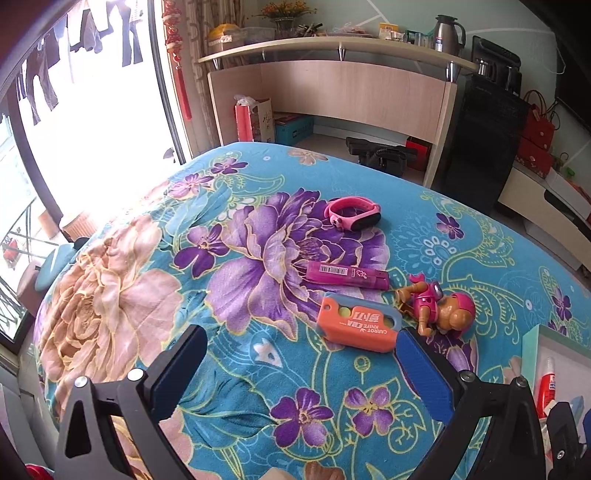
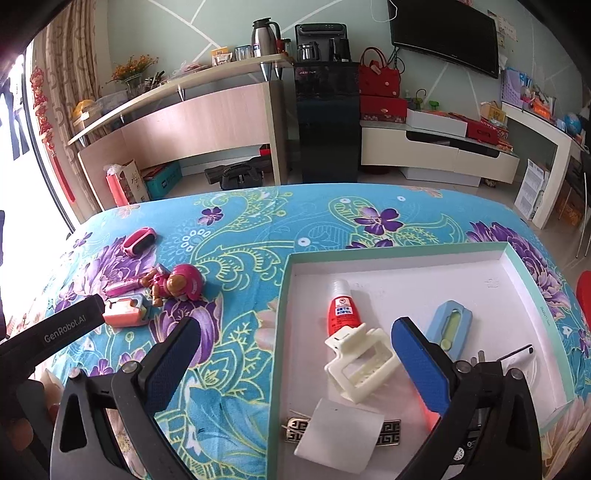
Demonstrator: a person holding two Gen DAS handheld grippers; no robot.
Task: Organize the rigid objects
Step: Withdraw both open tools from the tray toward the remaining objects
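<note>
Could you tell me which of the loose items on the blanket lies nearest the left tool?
The orange carrot knife, just ahead of the left tool. The pink marker, toy dog and pink wristband all lie farther.

A lived-in home: floral blanket (image 1: 258, 369) across the lower frame, wall-mounted television (image 2: 447, 33) upper right, thermos (image 2: 264, 33) and flower vase (image 2: 133, 79) on a curved shelf (image 2: 177, 88), laundry (image 1: 44, 74) hanging upper left outside the window.

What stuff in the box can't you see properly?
- Black patterned clip, right wrist view: a white card covers its middle.
- Red glowing thing, right wrist view: hidden behind the right gripper finger.
- Glue bottle, left wrist view: cut off by the box wall.
</note>
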